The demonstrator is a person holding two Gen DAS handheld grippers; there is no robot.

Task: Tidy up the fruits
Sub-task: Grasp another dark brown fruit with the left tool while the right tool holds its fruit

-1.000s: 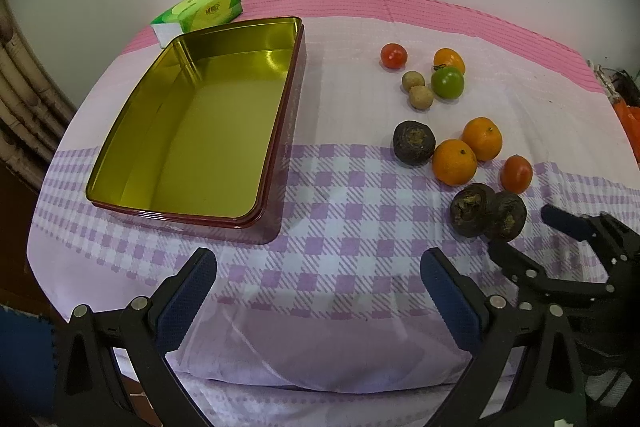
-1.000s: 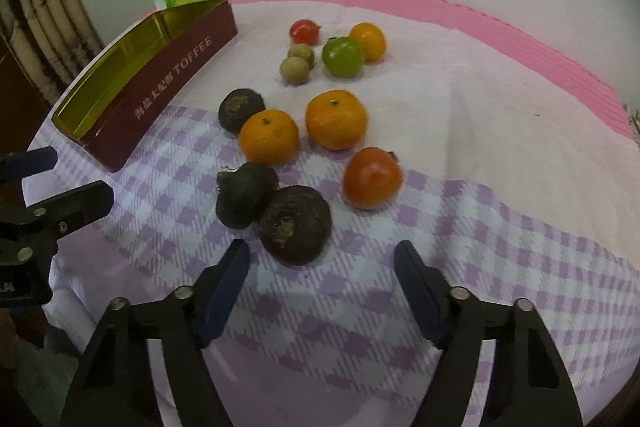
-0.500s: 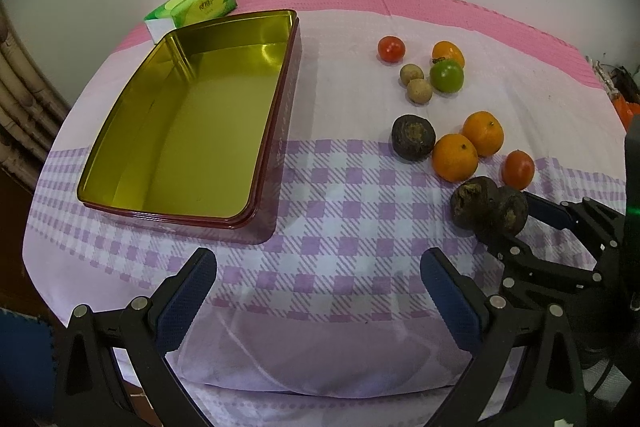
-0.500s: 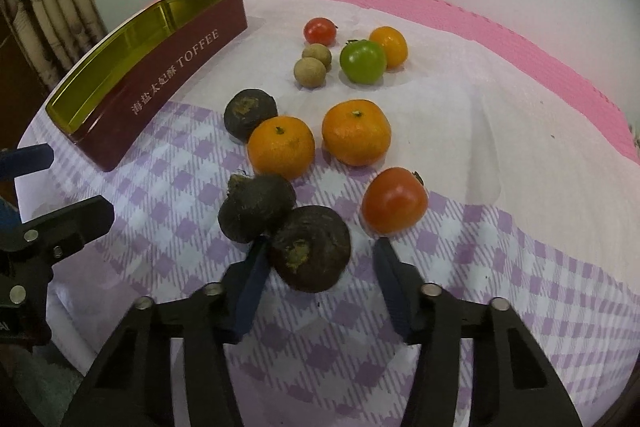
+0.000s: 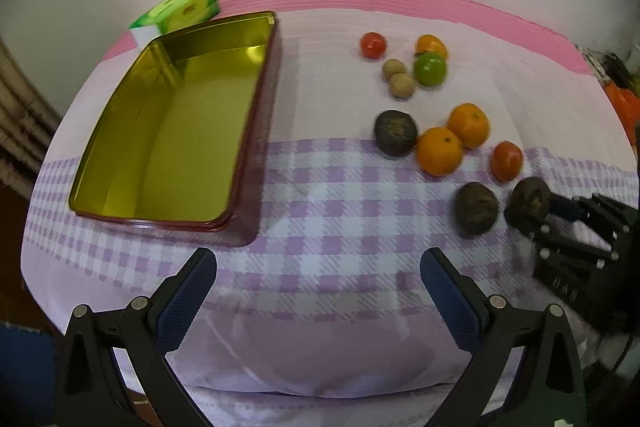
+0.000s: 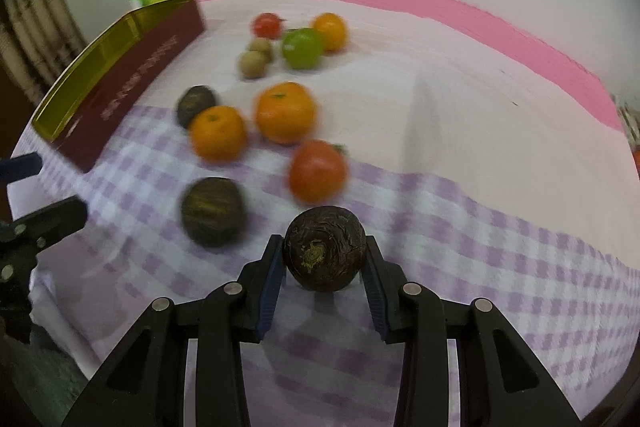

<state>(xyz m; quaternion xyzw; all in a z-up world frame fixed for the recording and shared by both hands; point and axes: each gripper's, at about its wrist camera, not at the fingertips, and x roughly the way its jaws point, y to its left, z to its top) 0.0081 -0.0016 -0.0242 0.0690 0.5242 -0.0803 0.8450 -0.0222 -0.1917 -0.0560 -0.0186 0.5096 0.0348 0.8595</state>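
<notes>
My right gripper (image 6: 323, 263) is shut on a dark brown round fruit (image 6: 324, 253) and holds it just above the cloth; that fruit also shows in the left wrist view (image 5: 527, 202). A second dark fruit (image 6: 212, 211) lies to its left, and a third (image 6: 196, 105) lies farther back. Two oranges (image 6: 218, 133) (image 6: 285, 111), a red tomato (image 6: 318, 171), a green fruit (image 6: 302, 47) and small ones lie beyond. The open gold tin (image 5: 172, 131) stands at the left. My left gripper (image 5: 318, 287) is open and empty near the table's front edge.
A green tissue pack (image 5: 180, 9) lies behind the tin. The table has a purple checked cloth (image 5: 332, 219) with a pink strip at the back by the white wall. The table's front edge is close under both grippers.
My right gripper closed around the nearest dark fruit and drew it away from its neighbour, lifting it slightly. The left gripper stayed open and shifted only a little.
</notes>
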